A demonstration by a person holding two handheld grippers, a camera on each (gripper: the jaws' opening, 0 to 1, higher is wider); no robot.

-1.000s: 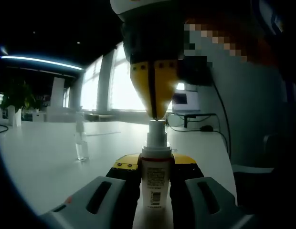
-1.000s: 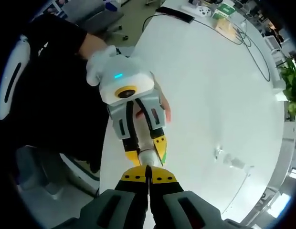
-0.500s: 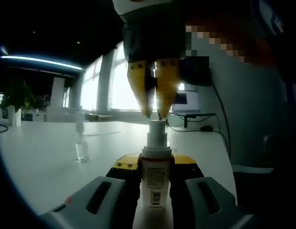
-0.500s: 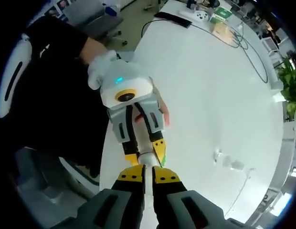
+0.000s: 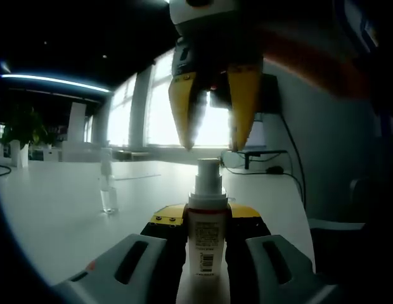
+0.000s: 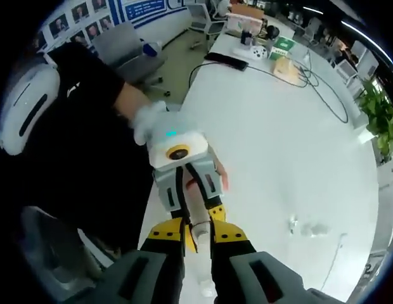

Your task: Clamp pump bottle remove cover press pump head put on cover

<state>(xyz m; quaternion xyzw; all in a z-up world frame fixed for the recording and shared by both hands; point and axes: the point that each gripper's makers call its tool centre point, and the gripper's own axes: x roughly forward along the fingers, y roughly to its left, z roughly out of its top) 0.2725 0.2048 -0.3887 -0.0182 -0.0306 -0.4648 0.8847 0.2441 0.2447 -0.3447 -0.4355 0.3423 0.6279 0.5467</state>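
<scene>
Fingers of the left gripper (image 5: 208,253) are closed on the body of the pump bottle (image 5: 207,235), low down, around its label, and the bottle stands upright between them. To the far left of it in the left gripper view, well apart on the white table (image 5: 51,209), stands a small clear thing (image 5: 108,195); I think it is the cover that was taken off, but the light is poor there and I cannot be sure. Directly above the bottle the pump head (image 5: 208,170) is bare and nothing touches it. Over it hangs the right gripper (image 5: 213,147), its two yellow fingers spread wide, one on each side of the pump head and clear above it.

From the right gripper view, looking down, the left gripper (image 6: 198,215) shows with a hand (image 6: 146,123) behind it, and the right gripper's own fingers (image 6: 165,231) stand apart around the white top of the bottle (image 6: 199,235). Further right on the table (image 6: 279,145) lies the same clear thing (image 6: 310,228).

The bottle looks light, stiff plastic, smooth and probably a little slippery, so a firm hold on the body is the right place. The pump head is springy and should be pushed straight down from the top. The cover looks thin and easy to knock over; I would take it gently by its sides.
</scene>
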